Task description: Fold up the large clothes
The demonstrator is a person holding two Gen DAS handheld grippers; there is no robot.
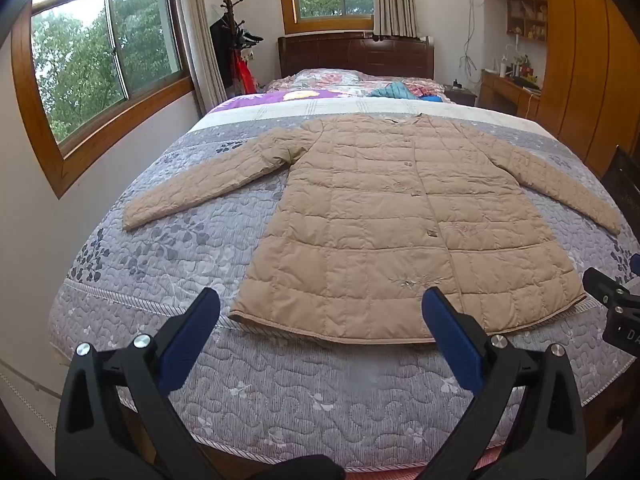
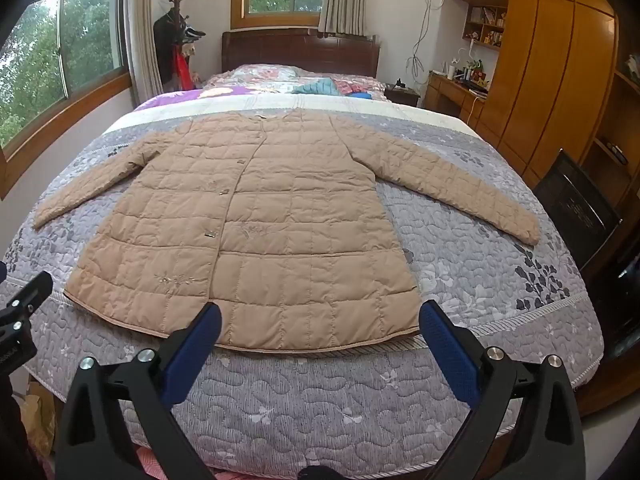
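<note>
A long beige quilted coat lies flat and buttoned on the bed, collar toward the headboard, both sleeves spread out to the sides. Its hem runs along the near part of the bed. My left gripper hovers open above the foot of the bed, in front of the hem's left half, nothing between its blue pads. My right gripper stands open the same way before the hem's right half. Each gripper shows at the edge of the other's view, the right gripper and the left gripper.
The bed carries a grey floral quilt. Pillows and a blue garment lie near the dark headboard. Windows and a coat stand are on the left, a wooden wardrobe and desk on the right, a dark chair by the bed.
</note>
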